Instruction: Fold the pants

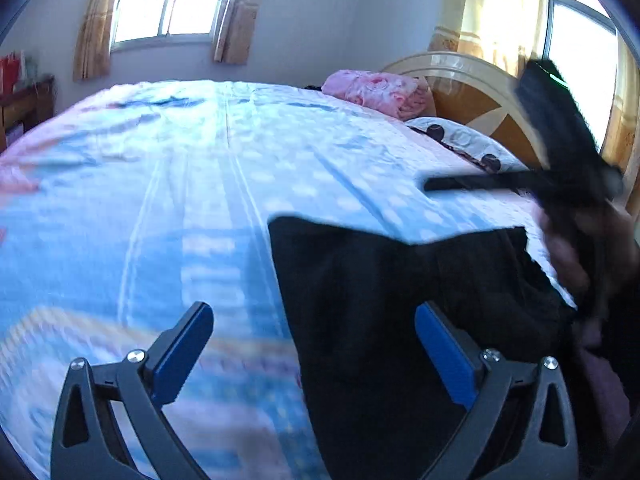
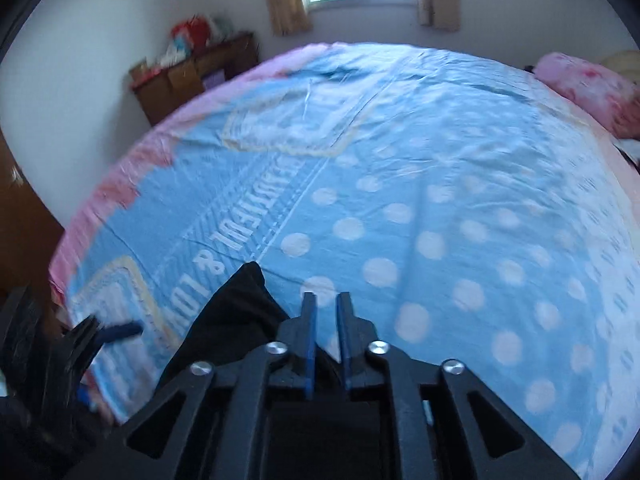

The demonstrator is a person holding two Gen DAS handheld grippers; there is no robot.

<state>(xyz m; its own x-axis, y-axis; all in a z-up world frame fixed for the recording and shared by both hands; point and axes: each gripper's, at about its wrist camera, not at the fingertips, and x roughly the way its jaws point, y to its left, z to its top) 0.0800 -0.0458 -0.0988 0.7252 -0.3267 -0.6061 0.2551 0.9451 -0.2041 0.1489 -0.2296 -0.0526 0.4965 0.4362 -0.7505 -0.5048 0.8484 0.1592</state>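
Black pants (image 1: 380, 300) lie on the blue dotted bed sheet (image 1: 180, 180), at the near right in the left wrist view. My left gripper (image 1: 314, 340) is open above the pants' left edge and holds nothing. The right gripper (image 1: 560, 148) shows blurred at the far right of that view, above the pants. In the right wrist view, my right gripper (image 2: 326, 320) has its jaws nearly closed with a small gap and nothing between them. A part of the pants (image 2: 236, 320) lies just left of it. The left gripper (image 2: 80, 340) shows blurred at the far left.
A pink folded blanket (image 1: 376, 92) and a white pillow with dark dots (image 1: 460, 140) lie by the wooden headboard (image 1: 480, 96). A wooden shelf with boxes (image 2: 192, 76) stands beyond the bed's far side. Windows with curtains are on the walls.
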